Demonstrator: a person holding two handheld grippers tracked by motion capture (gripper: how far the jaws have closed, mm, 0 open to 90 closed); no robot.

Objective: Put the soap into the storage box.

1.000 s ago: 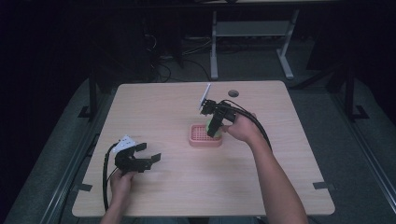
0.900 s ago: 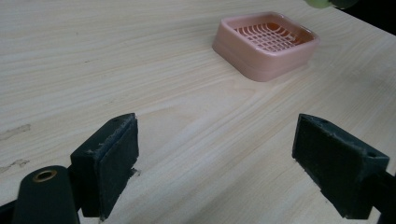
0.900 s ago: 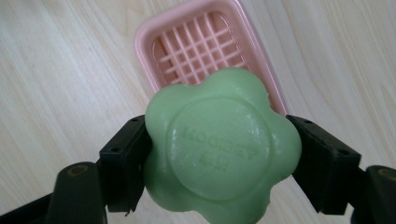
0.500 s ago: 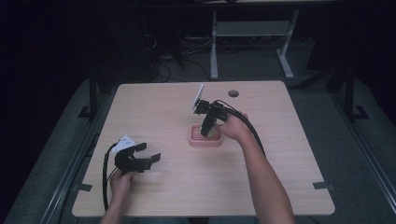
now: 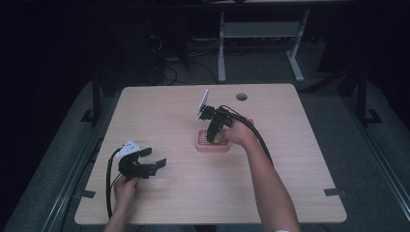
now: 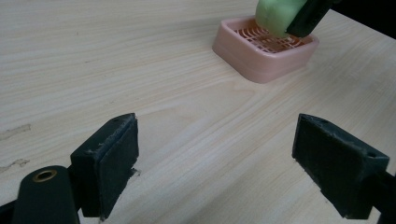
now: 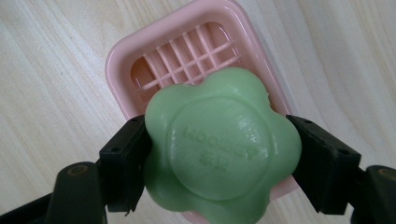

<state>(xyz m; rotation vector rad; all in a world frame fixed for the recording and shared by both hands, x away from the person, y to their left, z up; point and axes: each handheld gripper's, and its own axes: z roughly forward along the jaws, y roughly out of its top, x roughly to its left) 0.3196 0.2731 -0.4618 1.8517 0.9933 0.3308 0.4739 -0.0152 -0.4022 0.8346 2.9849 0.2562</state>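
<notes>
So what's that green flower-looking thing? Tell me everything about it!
It's a bar of green soap, pale and waxy-looking, shaped like a flower with rounded lobes around its edge. A raised round middle carries stamped lettering, too faint to read. The right gripper holds it, one black jaw pressing on each side. It hangs over a pink soap dish with a slotted grid floor, which stands on the wooden table. Whether the soap's underside touches the dish cannot be told.

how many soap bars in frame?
1. The green soap is clamped in the right tool, held over the pink soap dish. None elsewhere on the table.
</notes>
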